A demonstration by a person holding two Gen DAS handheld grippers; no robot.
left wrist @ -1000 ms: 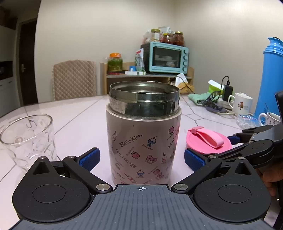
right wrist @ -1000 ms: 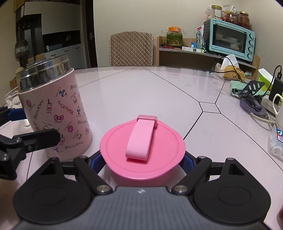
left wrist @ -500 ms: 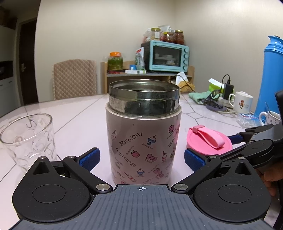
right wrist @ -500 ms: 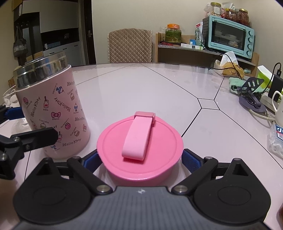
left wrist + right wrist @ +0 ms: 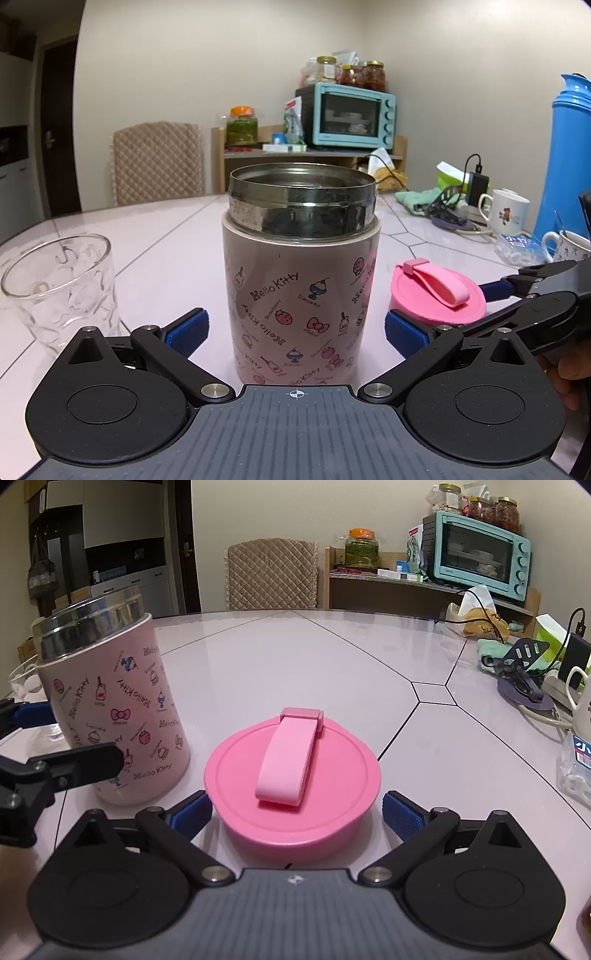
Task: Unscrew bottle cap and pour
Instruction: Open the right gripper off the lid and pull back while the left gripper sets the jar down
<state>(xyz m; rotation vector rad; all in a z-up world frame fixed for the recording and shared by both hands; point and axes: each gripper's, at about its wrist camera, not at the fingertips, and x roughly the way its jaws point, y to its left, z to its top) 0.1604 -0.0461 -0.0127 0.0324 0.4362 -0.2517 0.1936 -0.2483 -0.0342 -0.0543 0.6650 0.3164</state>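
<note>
A pink Hello Kitty flask with a steel rim stands upright and uncapped on the table; it also shows in the right wrist view. My left gripper is open, its blue pads on either side of the flask with gaps. The pink cap with a strap lies flat on the table to the flask's right, also visible in the left wrist view. My right gripper is open around the cap, pads just clear of it. An empty clear glass stands left of the flask.
Along the table's right side stand a blue thermos, white mugs, a phone stand, a charger with cables and a plastic bag. A quilted chair and a shelf with a teal oven are behind the table.
The right gripper lowered the cap onto the table and its pads opened off it. The left gripper and flask stayed still.
</note>
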